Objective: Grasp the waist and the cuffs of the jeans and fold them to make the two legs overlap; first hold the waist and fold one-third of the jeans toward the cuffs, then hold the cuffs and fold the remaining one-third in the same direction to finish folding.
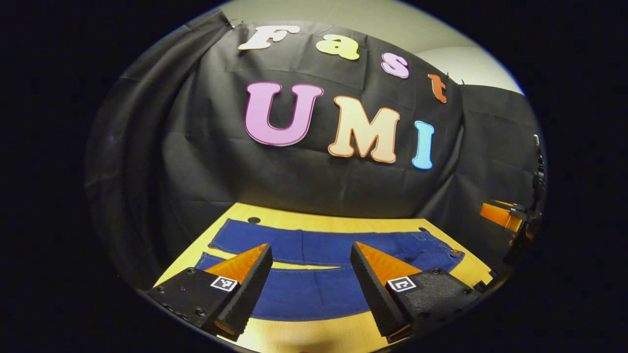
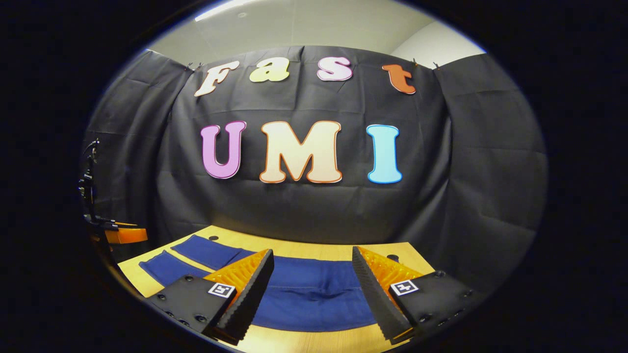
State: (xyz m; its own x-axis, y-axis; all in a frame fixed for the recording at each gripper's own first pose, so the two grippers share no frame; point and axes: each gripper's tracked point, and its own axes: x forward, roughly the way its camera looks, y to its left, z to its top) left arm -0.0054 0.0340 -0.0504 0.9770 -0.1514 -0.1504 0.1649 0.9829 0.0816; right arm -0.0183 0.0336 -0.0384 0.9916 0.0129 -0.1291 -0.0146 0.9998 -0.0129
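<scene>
The blue jeans lie spread flat on the wooden surface, in front of the black cloth wall. In the left gripper view, the two legs run side by side away from the waist, with a narrow strip of wood showing between them, and the waist end with its button lies toward the far right corner of the surface. The left gripper hangs above the near edge of the jeans with its fingers spread wide apart, nothing between them, and apart from the denim. Beyond the waist end of the jeans, off the surface's right side, the other gripper appears small at the edge of that view. In the right gripper view, the right gripper is likewise spread open and empty, poised above the waist part of the jeans, whose legs stretch away to the left, toward the left gripper seen beyond the cuffs. Small dark holes mark the surface near the jeans' far edge.
</scene>
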